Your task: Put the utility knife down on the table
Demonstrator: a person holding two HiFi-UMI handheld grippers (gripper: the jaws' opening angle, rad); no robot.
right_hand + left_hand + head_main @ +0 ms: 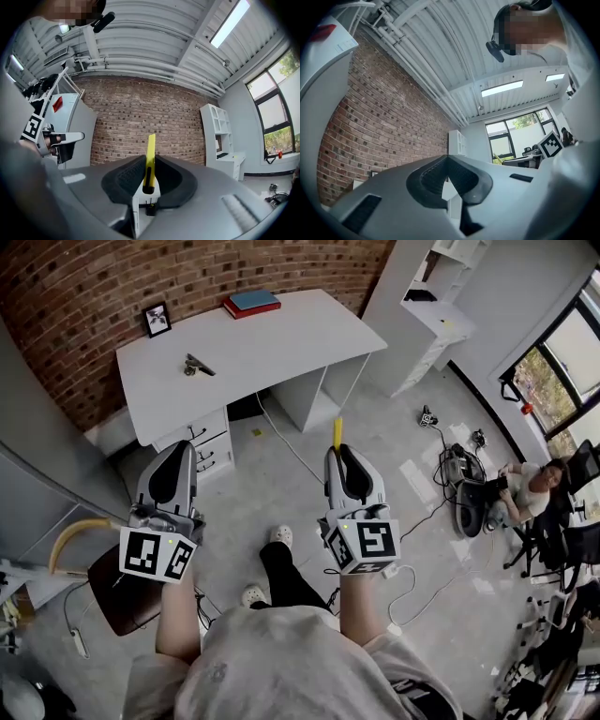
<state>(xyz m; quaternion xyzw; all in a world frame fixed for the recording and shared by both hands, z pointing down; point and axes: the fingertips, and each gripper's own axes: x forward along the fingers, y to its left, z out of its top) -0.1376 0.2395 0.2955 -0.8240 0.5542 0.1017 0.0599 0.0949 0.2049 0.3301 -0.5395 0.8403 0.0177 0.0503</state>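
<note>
My right gripper (339, 452) is shut on a yellow utility knife (337, 433), which sticks out past its jaw tips toward the white table (281, 343). In the right gripper view the yellow utility knife (150, 161) stands upright between the dark pads, my right gripper (147, 180) pointing at the brick wall. My left gripper (184, 448) is held level beside it, a little short of the table's drawer unit. In the left gripper view my left gripper (448, 180) has its jaws closed together with nothing between them.
On the table lie a small metal tool (198, 367), a picture frame (157, 319) and a red and blue book stack (251, 303). A cable (291, 451) runs over the floor. A brown chair (122, 592) stands at my left. A person (525, 493) sits at the right.
</note>
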